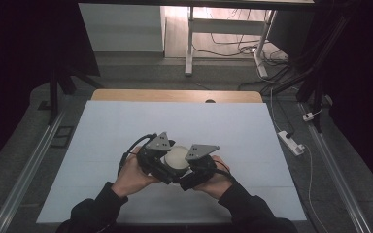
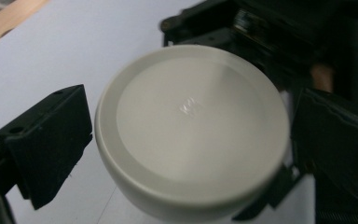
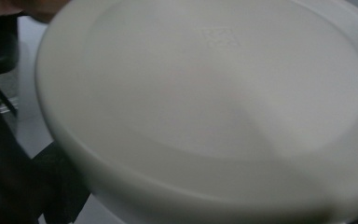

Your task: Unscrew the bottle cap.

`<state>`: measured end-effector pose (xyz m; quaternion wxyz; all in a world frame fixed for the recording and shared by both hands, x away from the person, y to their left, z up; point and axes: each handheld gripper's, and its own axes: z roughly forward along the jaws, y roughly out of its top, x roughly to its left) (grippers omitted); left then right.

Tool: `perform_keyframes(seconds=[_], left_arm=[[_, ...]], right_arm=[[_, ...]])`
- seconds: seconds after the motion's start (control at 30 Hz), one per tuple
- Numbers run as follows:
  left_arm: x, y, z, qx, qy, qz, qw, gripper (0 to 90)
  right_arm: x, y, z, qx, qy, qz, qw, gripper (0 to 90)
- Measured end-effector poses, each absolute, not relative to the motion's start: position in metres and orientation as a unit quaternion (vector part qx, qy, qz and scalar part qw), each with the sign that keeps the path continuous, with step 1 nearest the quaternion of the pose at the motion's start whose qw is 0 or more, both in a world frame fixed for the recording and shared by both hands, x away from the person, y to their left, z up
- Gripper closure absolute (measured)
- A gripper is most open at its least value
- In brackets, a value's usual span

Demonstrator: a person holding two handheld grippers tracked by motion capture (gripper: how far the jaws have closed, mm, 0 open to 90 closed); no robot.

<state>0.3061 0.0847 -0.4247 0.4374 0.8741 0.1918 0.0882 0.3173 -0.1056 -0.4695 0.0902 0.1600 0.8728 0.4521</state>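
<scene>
Lid point(image 2: 191, 130), round white plastic, mid-frame between left gripper point(image 1: 156, 158) and right gripper point(image 1: 194, 167); can't tell if either's clamped. Probably light, stiff, slippery; grab the rim.

Table point(image 1: 126, 126): wooden top, bare wood showing only as a strip along the far edge. A pale blue-white sheet point(image 1: 233, 131) covers the rest, lying flat, faint fold lines across it. White round container point(image 1: 176, 158) sits near the sheet's middle toward the near side; contact with the sheet cannot be confirmed, possibly lifted.
</scene>
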Motion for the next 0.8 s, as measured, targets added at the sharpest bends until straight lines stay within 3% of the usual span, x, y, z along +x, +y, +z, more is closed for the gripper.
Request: perform_keyframes(seconds=[0.1,0.3,0.53,0.8], left_arm=[[0.307,0.095,-0.424,0.889,0.131,0.066,0.434,0.0],[0.311,0.103,-0.426,0.883,0.098,0.034,0.458,0.0],[0.308,0.102,-0.428,0.887,0.060,0.020,0.457,6.7],[0.307,0.097,-0.429,0.889,0.093,0.041,0.446,7.4]], right_arm=[[0.316,-0.106,-0.468,0.147,0.872,0.459,0.079,7.0],[0.311,-0.104,-0.467,0.119,0.875,0.466,0.056,7.0],[0.302,-0.098,-0.465,0.088,0.879,0.467,0.044,7.0],[0.305,-0.099,-0.466,0.106,0.881,0.456,0.061,7.0]])
